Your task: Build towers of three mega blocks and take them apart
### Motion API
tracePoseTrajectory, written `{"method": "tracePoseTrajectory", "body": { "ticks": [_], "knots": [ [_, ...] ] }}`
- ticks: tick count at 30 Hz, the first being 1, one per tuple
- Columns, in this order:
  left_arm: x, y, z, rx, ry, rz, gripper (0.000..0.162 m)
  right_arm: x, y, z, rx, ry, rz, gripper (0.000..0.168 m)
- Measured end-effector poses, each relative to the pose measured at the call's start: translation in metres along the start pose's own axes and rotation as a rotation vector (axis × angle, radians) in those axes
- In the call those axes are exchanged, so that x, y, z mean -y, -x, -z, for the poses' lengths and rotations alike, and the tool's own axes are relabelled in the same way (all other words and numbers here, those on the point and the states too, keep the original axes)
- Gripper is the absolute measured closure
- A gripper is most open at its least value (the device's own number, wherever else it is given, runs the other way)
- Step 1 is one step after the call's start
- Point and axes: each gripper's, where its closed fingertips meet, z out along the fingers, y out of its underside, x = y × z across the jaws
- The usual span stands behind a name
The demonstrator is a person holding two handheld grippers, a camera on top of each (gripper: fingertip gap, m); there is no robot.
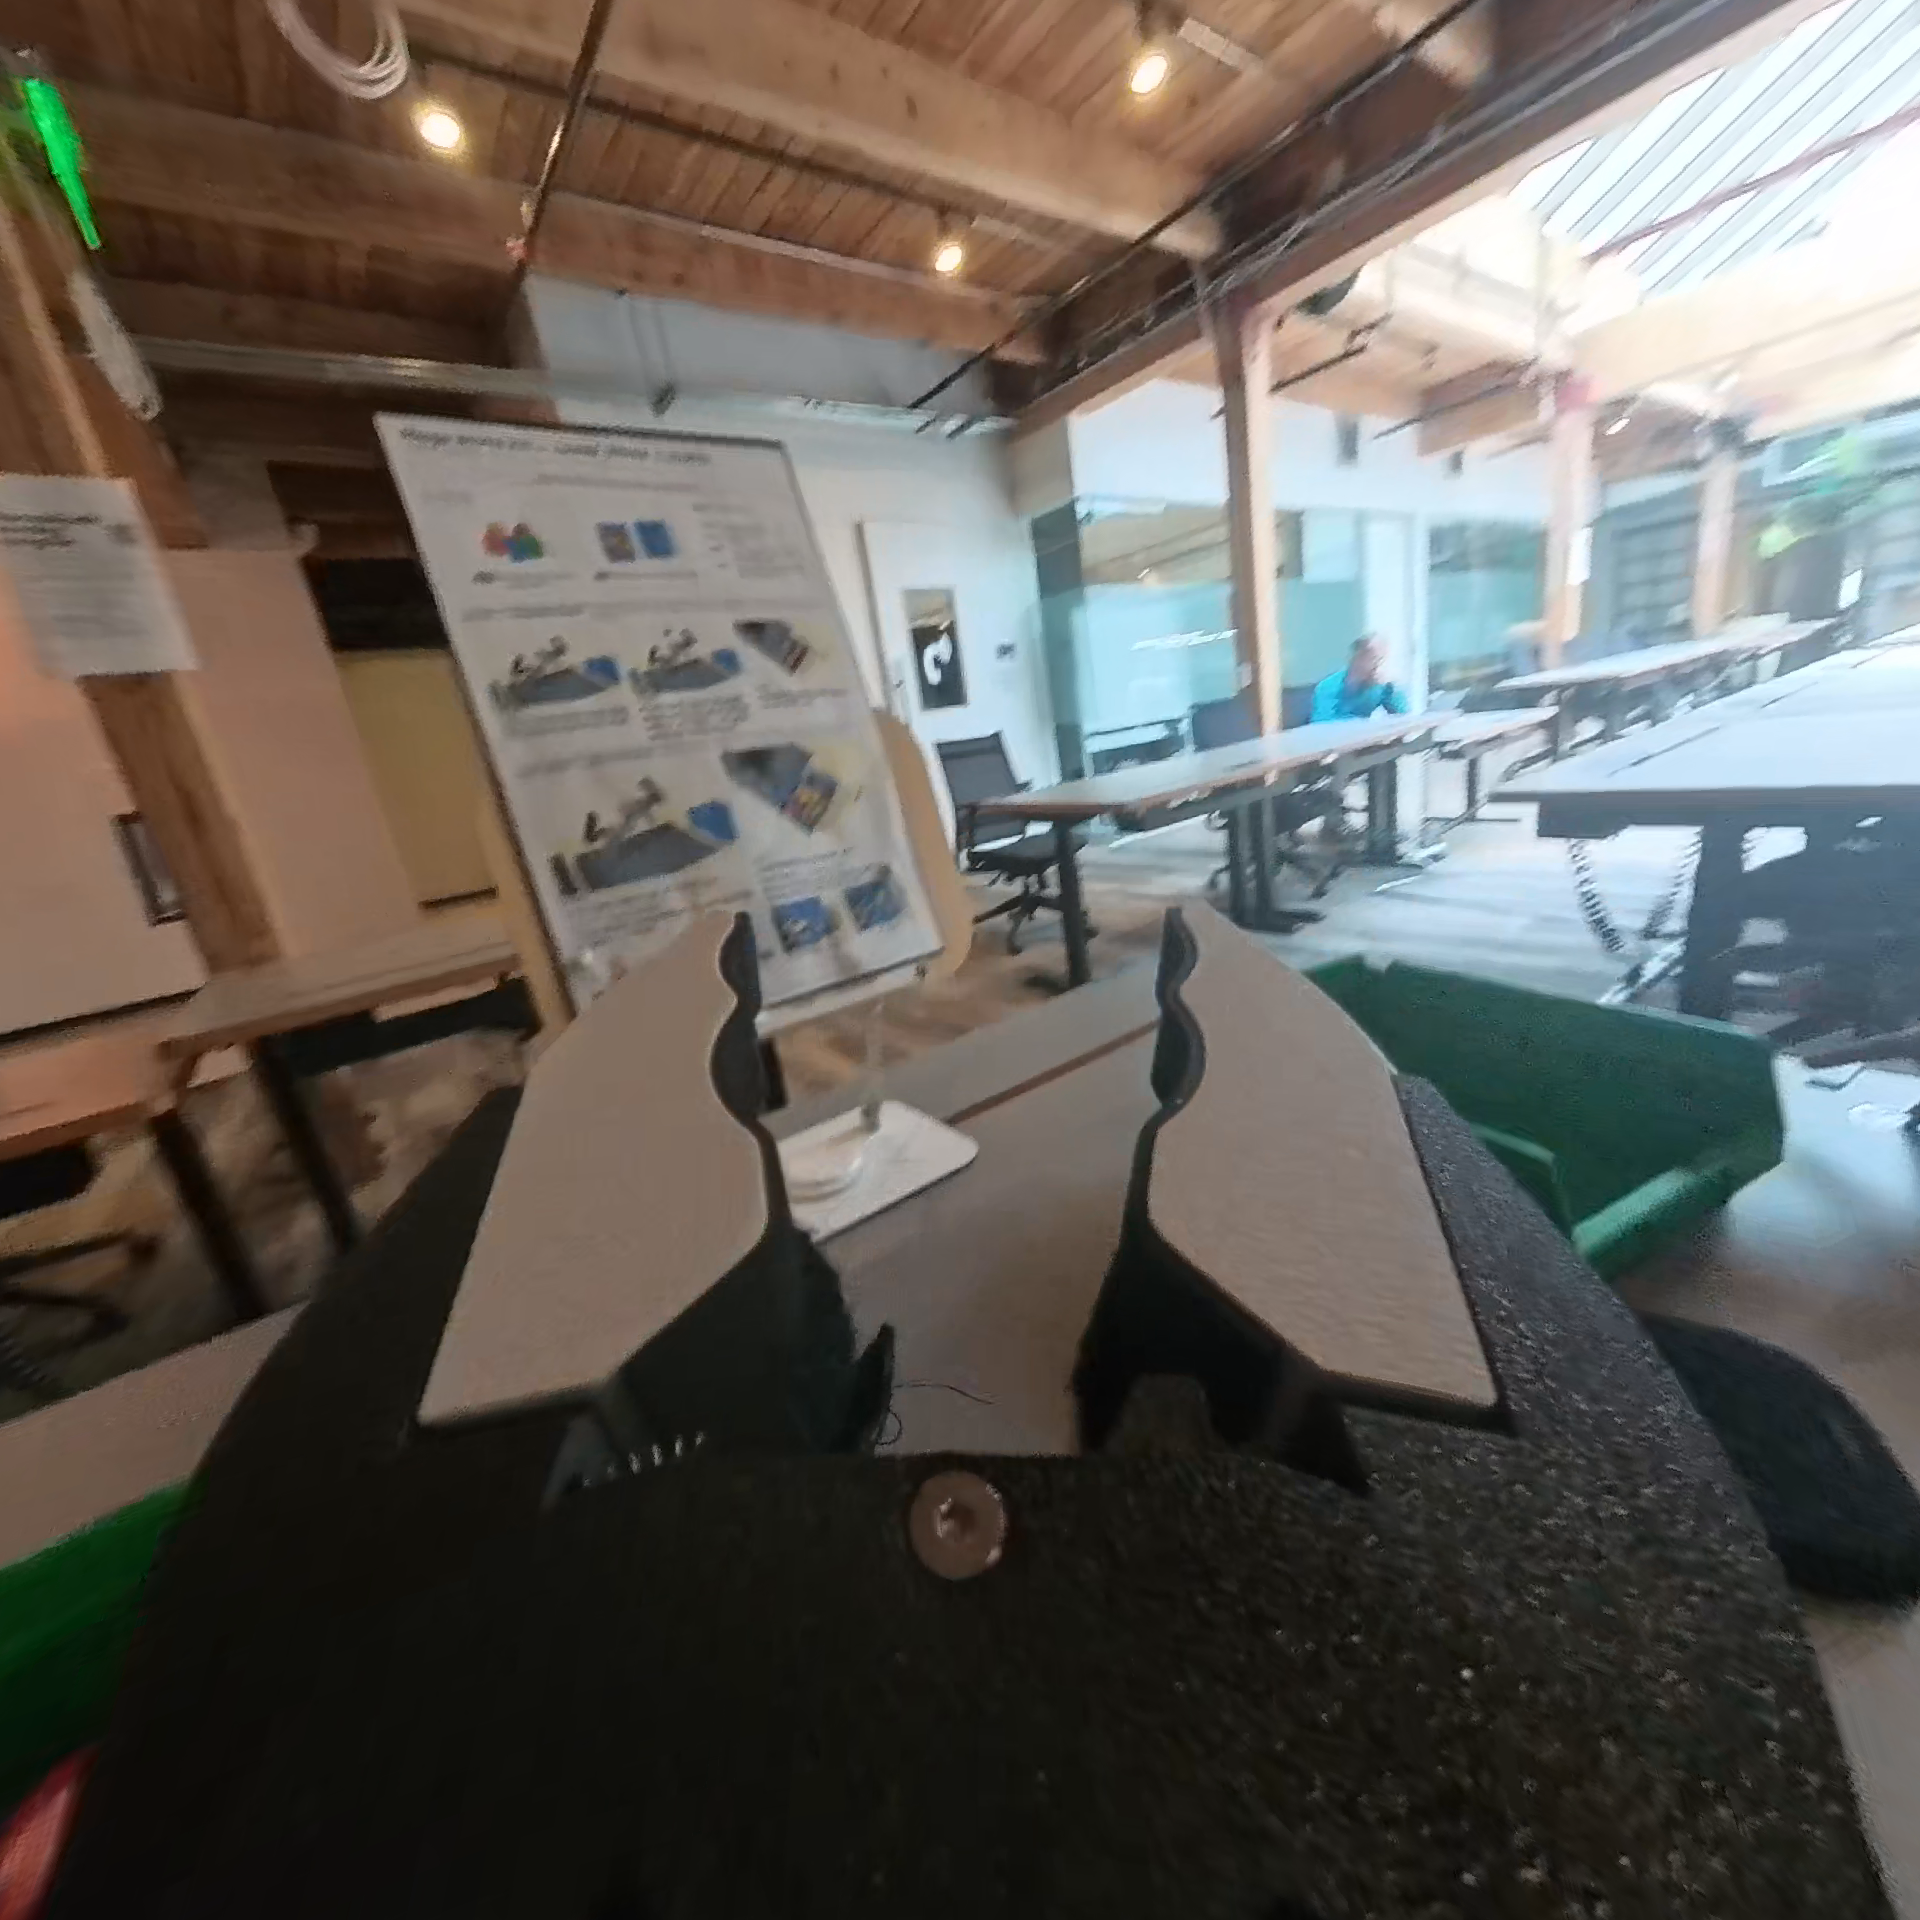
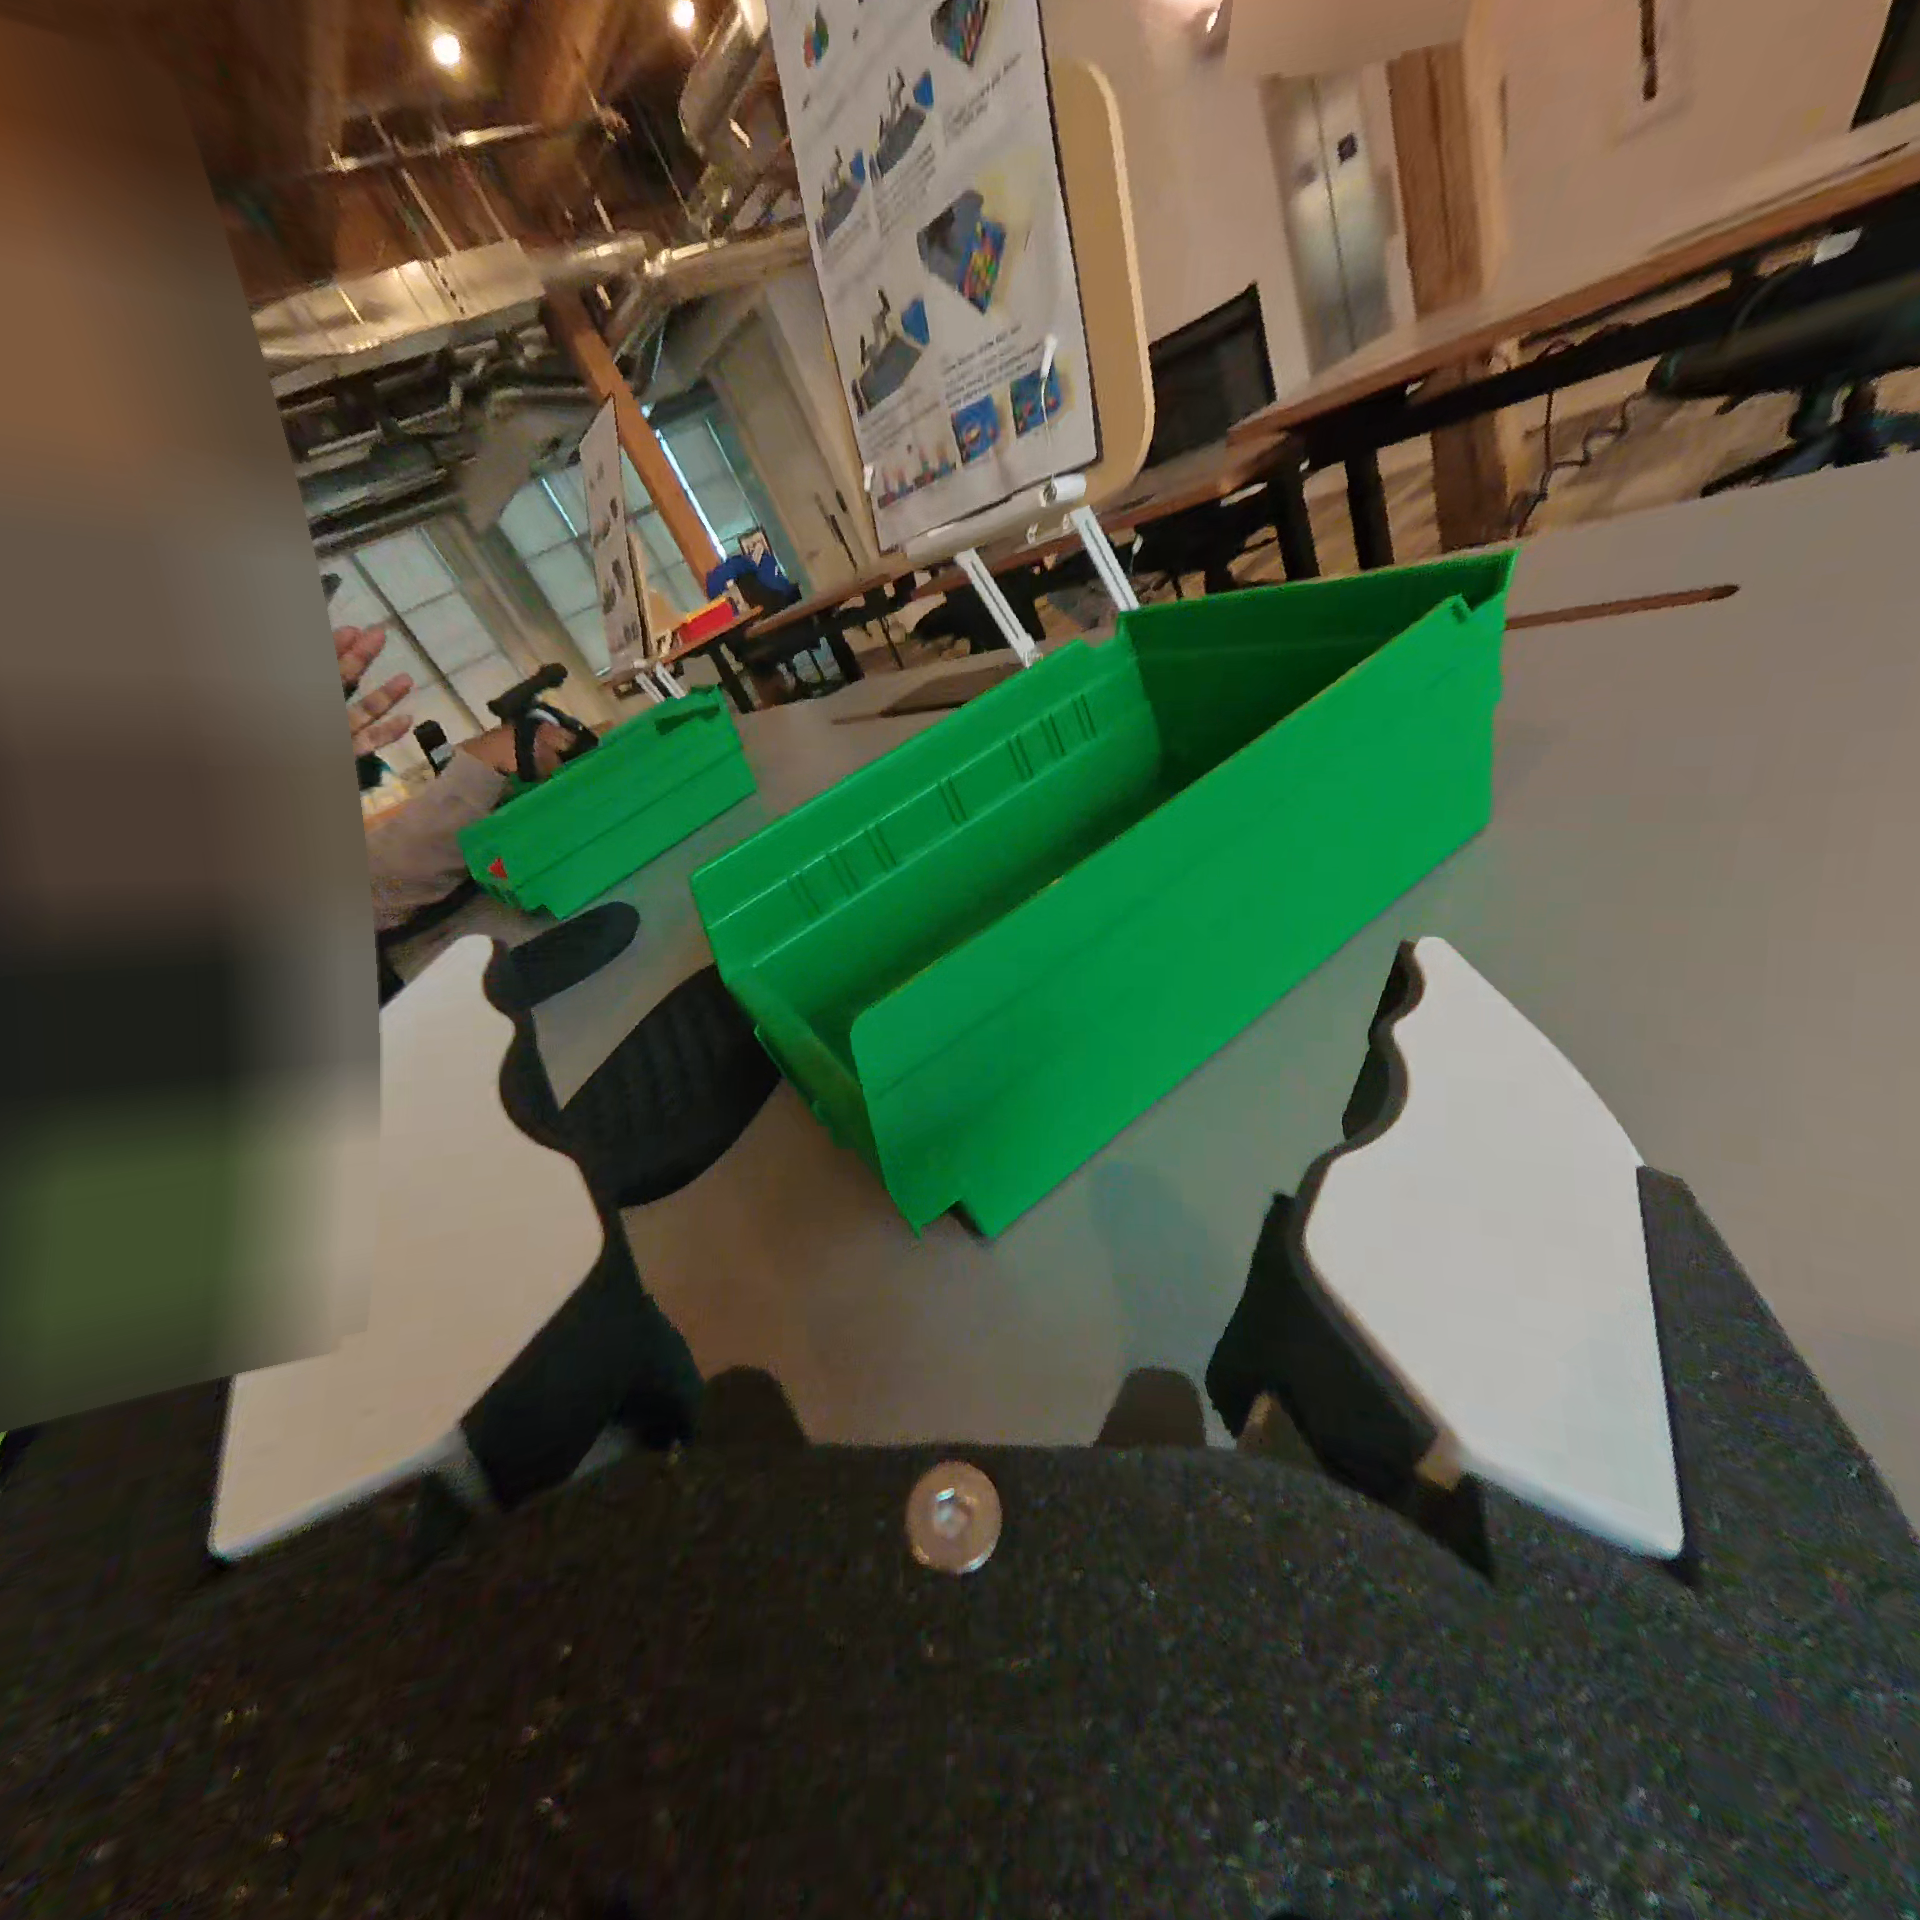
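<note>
The left tongs (image 1: 958, 935) stand parted, a clear gap between the two grey-faced fingers with wavy black inner edges, and nothing held between them; they are raised and point out over the grey counter (image 1: 997, 1226) toward the room rather than down at it. Beyond the fingertips stands a white instruction poster board on a clear stand (image 1: 665, 686), its base resting on the counter; to the right of the tongs lies a long green plastic bin (image 1: 1558, 1081), seen only in part, its contents hidden; a black textured mat (image 1: 1808, 1455) lies just beside the tongs' body on the right. The view is blurred, and farther off are long tables, office chairs and a seated person in a blue top (image 1: 1356, 686).

The right tongs (image 2: 948, 997) are spread wide, wider than the left, and grip nothing; they hang low above the same grey counter (image 2: 1714, 779). Straight ahead, between the fingers and just past them, sits a long green plastic bin (image 2: 1143, 935), set at a slant; what shows of its inside is bare, though the near wall hides the floor at this end. A black oval textured pad (image 2: 665, 1091) lies touching or just beside the bin's near left corner. Farther left sits a second green plastic bin (image 2: 613, 810), its inside hidden by its wall, with a small red patch at its near corner, too small to identify.

No mega blocks can be made out in either view.
</note>
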Motion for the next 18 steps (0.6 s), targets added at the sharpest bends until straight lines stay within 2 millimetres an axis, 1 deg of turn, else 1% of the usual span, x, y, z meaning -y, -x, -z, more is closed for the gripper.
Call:
{"method": "tracePoseTrajectory", "body": {
  "ticks": [2, 5, 10, 15, 18],
  "knots": [
    [-0.013, 0.002, 0.012, 0.04, 0.05, -0.027, 0.089, -0.006, 0.0, -0.003, 0.007, 0.038, -0.026, 0.021],
    [-0.03, 0.002, 0.024, 0.069, 0.099, -0.027, 0.089, -0.017, -0.001, -0.01, 0.032, 0.093, -0.096, 0.021],
    [-0.051, 0.001, 0.027, 0.076, 0.117, 0.037, 0.089, -0.014, -0.007, -0.008, 0.036, 0.082, -0.158, 0.022],
    [-0.074, -0.007, 0.034, 0.051, 0.164, 0.02, 0.088, -0.022, -0.003, -0.015, 0.024, 0.116, -0.11, 0.021],
    [-0.086, -0.004, 0.045, 0.073, 0.191, 0.033, 0.088, -0.022, -0.007, -0.012, -0.017, 0.107, -0.097, 0.021]
  ]
}}
